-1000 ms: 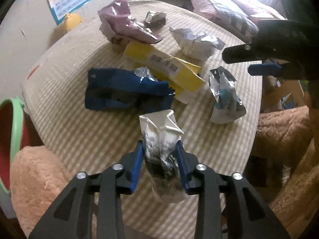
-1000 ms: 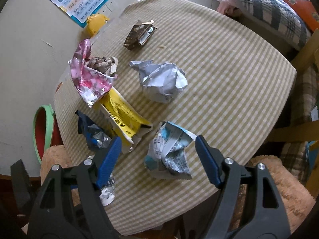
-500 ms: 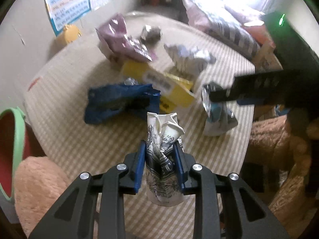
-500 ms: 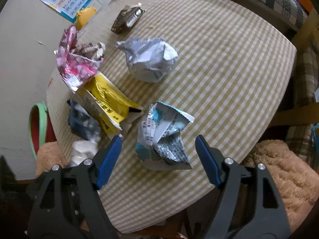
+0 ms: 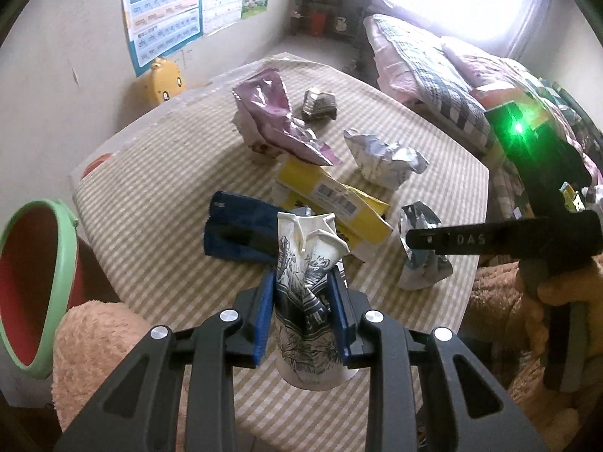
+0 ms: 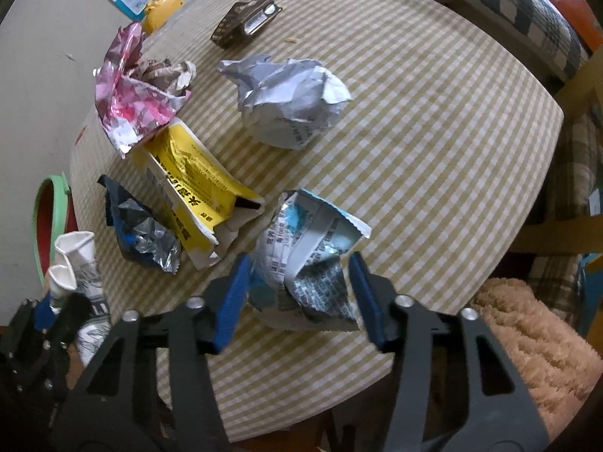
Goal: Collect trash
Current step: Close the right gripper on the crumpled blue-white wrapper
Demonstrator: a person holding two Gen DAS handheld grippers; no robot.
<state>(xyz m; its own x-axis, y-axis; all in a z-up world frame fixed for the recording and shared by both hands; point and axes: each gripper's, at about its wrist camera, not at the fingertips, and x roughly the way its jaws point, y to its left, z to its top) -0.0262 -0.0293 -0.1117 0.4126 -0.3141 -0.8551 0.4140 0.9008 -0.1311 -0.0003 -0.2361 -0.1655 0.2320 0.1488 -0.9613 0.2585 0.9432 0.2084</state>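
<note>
Left wrist view: the crushed paper cup (image 5: 307, 301) is clenched upright between the blue pads of the left gripper (image 5: 303, 314), at 6 o'clock, lifted clear of the checked tablecloth (image 5: 158, 173). Past it, at 12 o'clock, a dark blue wrapper (image 5: 237, 231), a yellow carton (image 5: 331, 199), a purple foil bag (image 5: 275, 120) and a grey crumpled wrapper (image 5: 384, 158) are seen on the cloth. A red bin with a green rim (image 5: 34, 282) stands at 9 o'clock, off the table edge; a bed (image 5: 433, 71) lies at 2 o'clock.

In the right wrist view, the blue-and-white crumpled packet (image 6: 305, 260) lies on the table between the jaws of the right gripper (image 6: 301, 297), which have just been closing. The left pad is touching the packet; at the right pad contact cannot be told, so a firm grasp is not confirmed. A small dark carton (image 6: 247, 24) lies at 11 o'clock.
</note>
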